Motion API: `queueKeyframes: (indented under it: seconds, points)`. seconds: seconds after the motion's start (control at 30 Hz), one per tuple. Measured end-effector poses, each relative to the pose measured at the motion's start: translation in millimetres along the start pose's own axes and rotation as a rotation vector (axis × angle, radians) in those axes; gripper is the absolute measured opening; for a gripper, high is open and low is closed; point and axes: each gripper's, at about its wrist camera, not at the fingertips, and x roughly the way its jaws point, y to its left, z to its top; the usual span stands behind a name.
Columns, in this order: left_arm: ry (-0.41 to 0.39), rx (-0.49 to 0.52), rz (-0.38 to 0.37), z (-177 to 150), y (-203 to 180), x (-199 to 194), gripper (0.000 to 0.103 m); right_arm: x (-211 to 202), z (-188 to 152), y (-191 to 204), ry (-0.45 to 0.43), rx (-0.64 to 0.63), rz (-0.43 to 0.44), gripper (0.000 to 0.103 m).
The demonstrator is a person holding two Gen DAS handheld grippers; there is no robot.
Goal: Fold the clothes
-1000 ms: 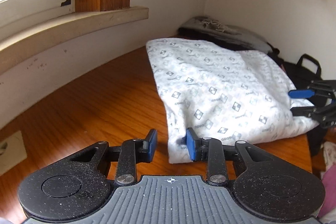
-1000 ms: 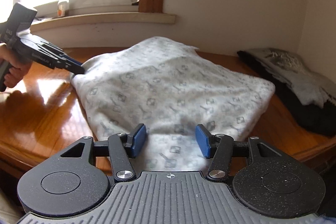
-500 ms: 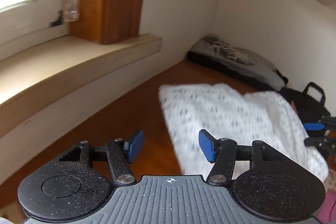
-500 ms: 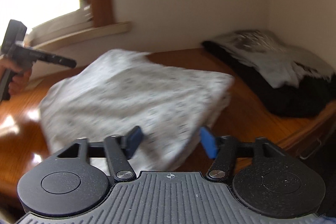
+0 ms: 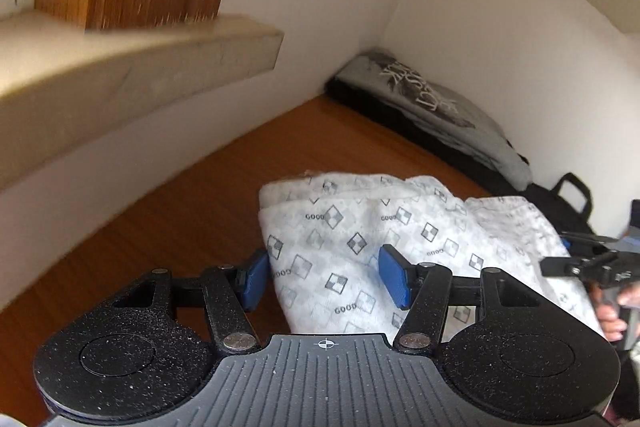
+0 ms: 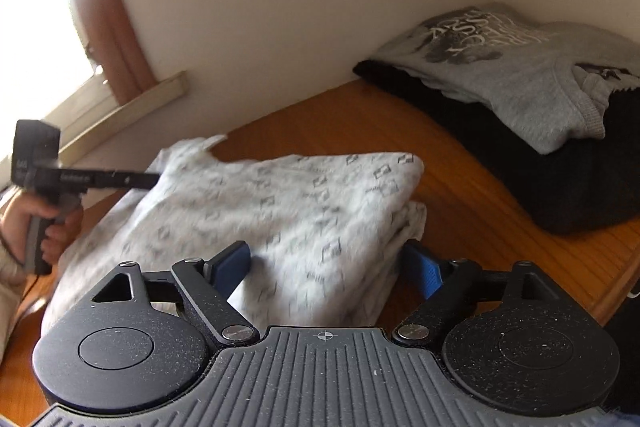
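Garment: we see a folded white cloth with a grey diamond print (image 5: pixel 360 239) lying on the brown wooden tabletop (image 5: pixel 192 227), its near edges stacked in layers (image 6: pixel 404 227).
Left gripper (image 5: pixel 320 277): its blue pads (image 5: pixel 394 279) stand apart over the cloth's near corner, gripping nothing; the left pad sits just beside the cloth's edge.
Right gripper (image 6: pixel 332 269): its jaws are opening, with the cloth's near corner lying between the blue fingers (image 6: pixel 232 263), which do not press on it (the picture is blurred here, so we judge this only roughly).
Hands: from the right wrist view we see a hand (image 6: pixel 40 227) holding the left gripper's handle at the cloth's far left side.
Behind: a grey printed sweatshirt (image 6: pixel 520 75) rests on a black folded garment (image 6: pixel 560 179) in the wall corner, well apart from the white cloth.
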Motion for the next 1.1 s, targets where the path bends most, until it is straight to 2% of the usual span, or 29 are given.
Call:
queueKeyframes:
  seconds: [0.1,0.2,0.27,0.33,0.37,0.43,0.5,0.57,0.73,0.9,1.1]
  points:
    - [-0.004,0.025,-0.046,-2.0,4.8,7.3,0.062,5.6,0.2,4.2,-0.006,-0.005,-0.012,0.082]
    - [0.025,0.033,-0.095,1.8,5.2,13.5,0.057,7.5,-1.3,11.2,-0.008,-0.012,-0.029,0.074]
    - [0.047,0.040,-0.132,4.1,5.1,18.8,0.050,8.1,-1.6,12.0,-0.006,-0.009,-0.025,0.061]
    - [0.062,0.037,-0.155,5.0,5.5,22.8,0.040,7.3,-0.6,10.1,0.004,0.013,-0.008,0.054]
    - [0.060,0.038,-0.156,4.6,4.6,23.2,0.036,6.5,0.5,8.2,0.014,0.037,0.005,0.046]
    - [0.043,0.047,-0.149,2.9,0.6,19.8,0.028,4.8,1.7,6.9,0.029,0.065,0.018,0.040]
    - [0.015,0.053,-0.135,1.3,-5.2,12.8,0.021,1.0,1.4,9.3,0.029,0.065,0.020,0.035]
    - [-0.018,0.067,-0.125,-0.3,-12.0,2.7,0.018,-6.9,0.5,14.4,0.007,0.057,0.021,0.028]
    - [-0.130,0.132,-0.114,0.7,-35.8,-32.3,0.016,-35.6,-0.3,37.1,-0.091,-0.015,0.020,0.025]
    - [-0.246,0.201,-0.104,6.5,-68.9,-68.2,0.015,-71.4,6.0,67.5,-0.223,-0.149,-0.007,0.024]
    - [-0.389,0.274,-0.060,29.5,-103.3,-89.5,0.015,-105.3,28.0,83.0,-0.362,-0.266,-0.028,0.023]
